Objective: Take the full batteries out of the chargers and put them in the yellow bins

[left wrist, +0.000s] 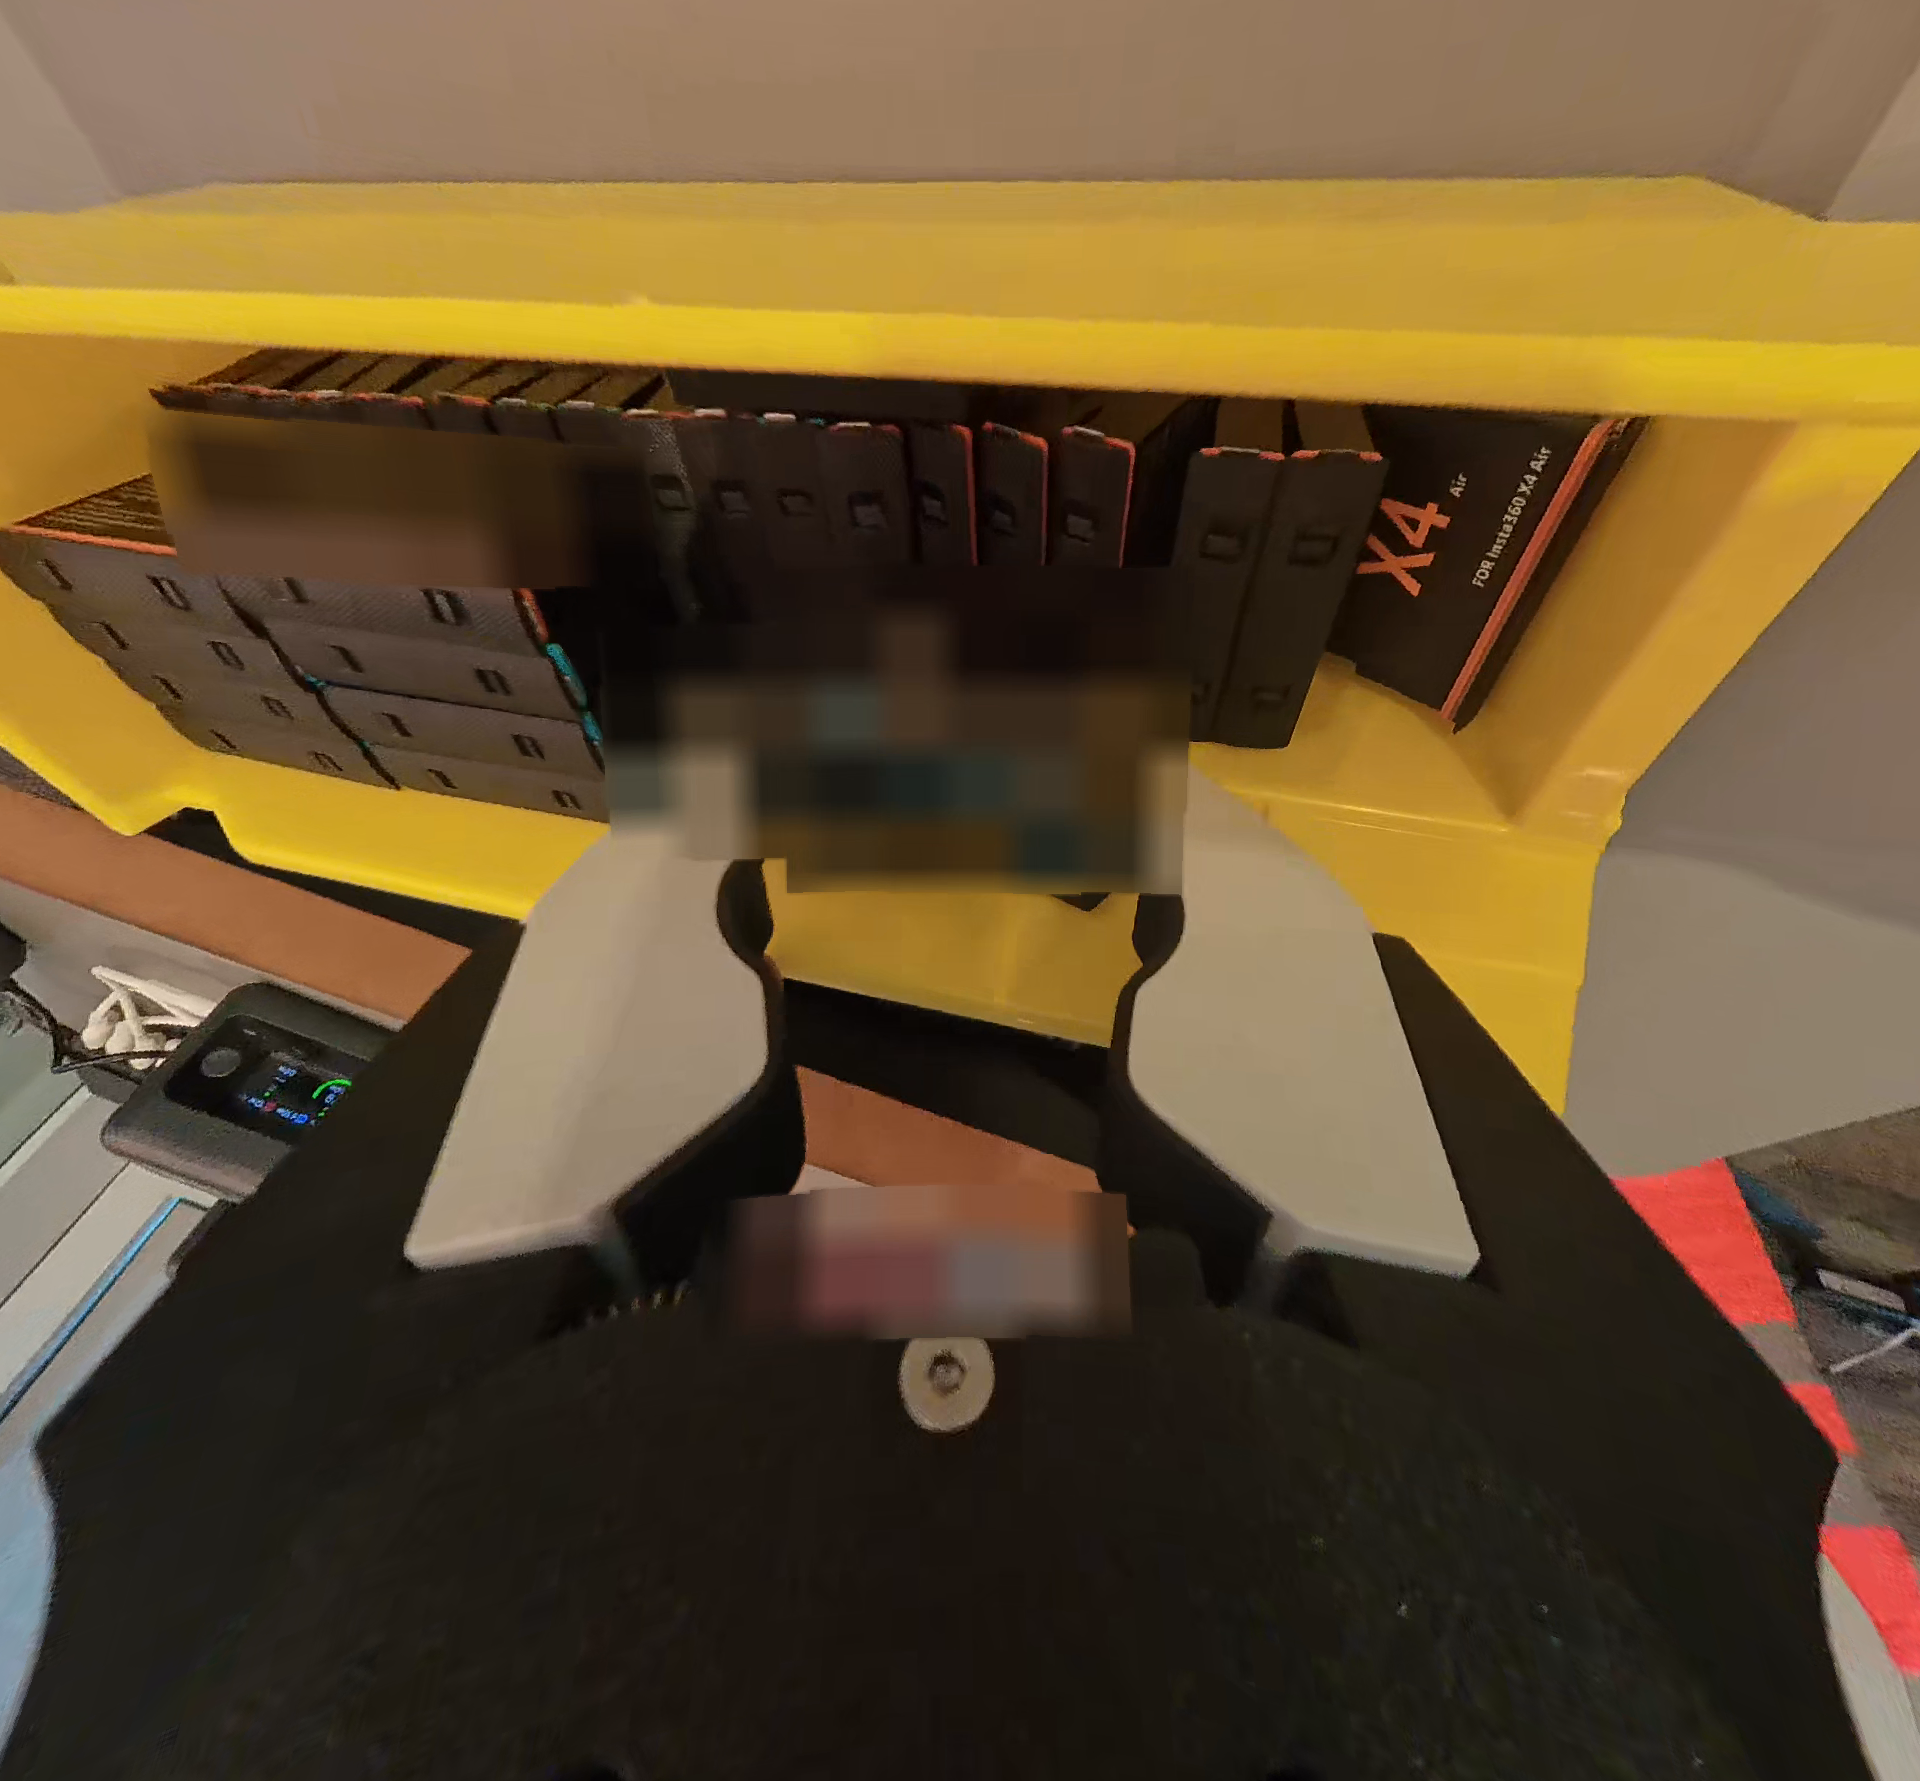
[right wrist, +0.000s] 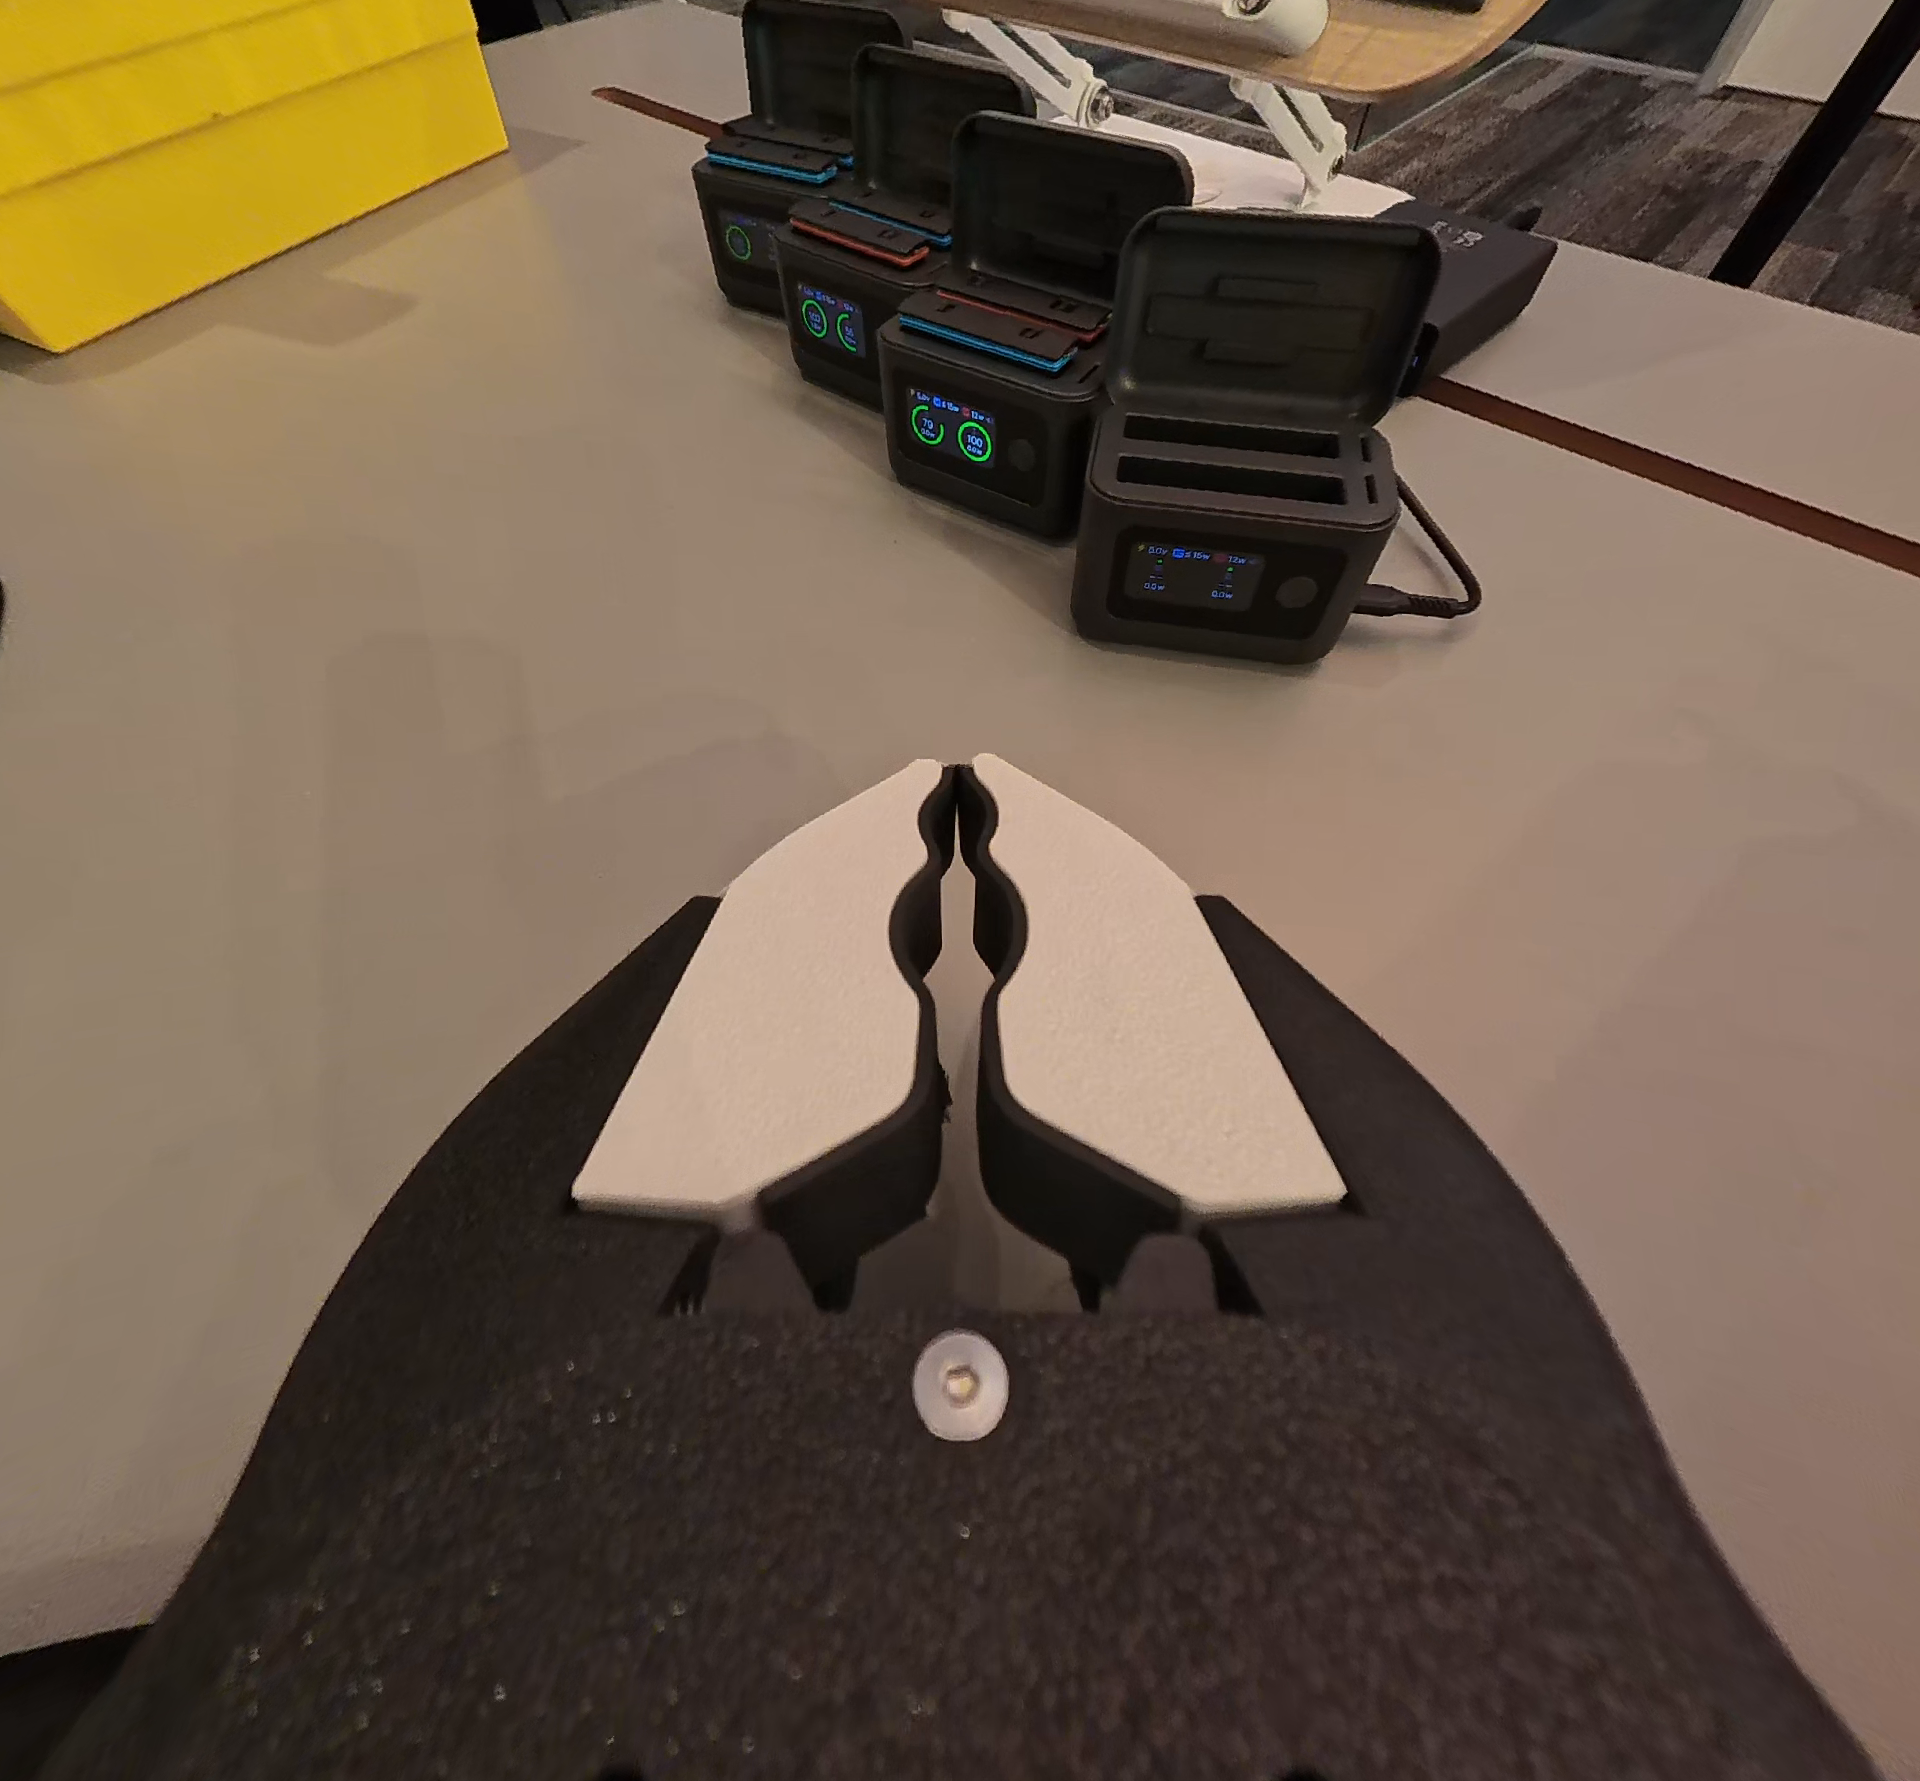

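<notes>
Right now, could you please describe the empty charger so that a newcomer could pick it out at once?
On the grey table stands a diagonal row of four dark chargers with open lids. The empty charger is the nearest of the row, at its right end. Unlike its neighbours, both its slots are bare, with no red- or blue-edged batteries.

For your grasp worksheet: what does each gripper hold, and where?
White-fingered right gripper: shut, empty. White-fingered left gripper: fingertip gap obscured, cannot tell.
</notes>
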